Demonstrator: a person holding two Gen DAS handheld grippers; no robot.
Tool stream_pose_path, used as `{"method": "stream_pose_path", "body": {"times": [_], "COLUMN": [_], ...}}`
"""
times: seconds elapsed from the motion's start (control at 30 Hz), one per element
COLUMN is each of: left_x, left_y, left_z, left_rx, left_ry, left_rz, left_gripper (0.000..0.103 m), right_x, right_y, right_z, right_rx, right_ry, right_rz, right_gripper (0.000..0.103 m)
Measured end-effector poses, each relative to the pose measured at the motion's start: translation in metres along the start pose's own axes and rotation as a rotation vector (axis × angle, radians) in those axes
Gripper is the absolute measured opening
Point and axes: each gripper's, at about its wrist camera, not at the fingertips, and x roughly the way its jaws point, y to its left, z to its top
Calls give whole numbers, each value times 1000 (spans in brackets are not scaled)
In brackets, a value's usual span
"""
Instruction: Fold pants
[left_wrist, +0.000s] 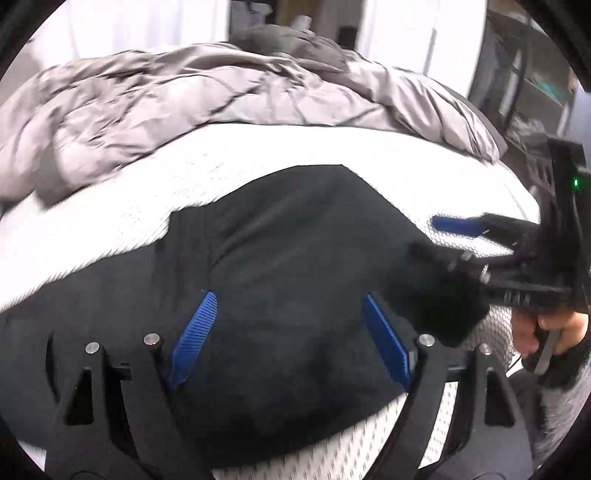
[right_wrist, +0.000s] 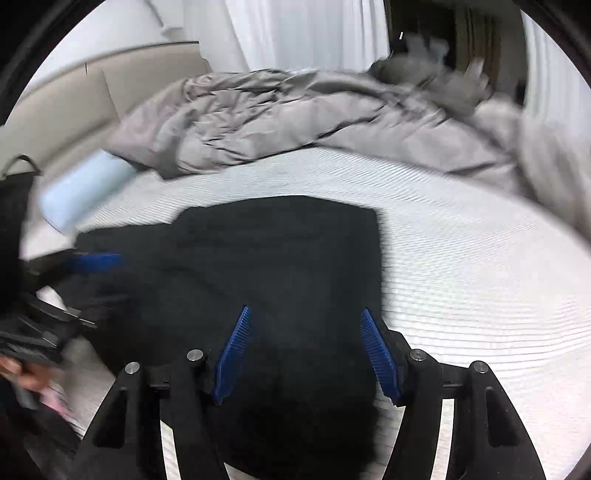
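Black pants (left_wrist: 295, 240) lie folded into a compact shape on the white mattress (left_wrist: 258, 147). My left gripper (left_wrist: 290, 295) hovers over their near part, open, with blue pads spread wide and no cloth pinched. At the right of this view my right gripper (left_wrist: 428, 236) reaches over the pants' right edge, one blue pad (left_wrist: 458, 225) above the mattress. In the right wrist view the pants (right_wrist: 288, 251) show a straight right edge. My right gripper (right_wrist: 304, 310) stands open above them, nothing between its pads. A blue pad (right_wrist: 92, 263) of the left gripper shows at the left.
A crumpled grey duvet (left_wrist: 184, 103) (right_wrist: 295, 114) covers the far side of the bed. A light blue pillow (right_wrist: 85, 192) lies at the left by a beige headboard (right_wrist: 55, 107). A person's hand (left_wrist: 546, 328) holds the right gripper. Dark shelving (left_wrist: 535, 92) stands beyond the bed.
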Motion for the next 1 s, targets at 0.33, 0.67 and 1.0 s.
{"method": "stream_pose_path", "body": {"times": [0.33, 0.67, 1.0], "left_x": [55, 9, 91], "left_y": [19, 28, 58], "left_z": [-17, 20, 21], "left_rx": [132, -3, 7], "left_ry": [139, 4, 133], "left_rz": [-49, -49, -2], "left_gripper": [80, 81, 81], "right_x": [59, 32, 106], "right_y": [12, 6, 30], "right_z": [-18, 13, 21], "right_rx": [-191, -48, -221], "right_ry": [237, 107, 248], "right_rz": [-208, -133, -119], "right_gripper": [65, 65, 65]}}
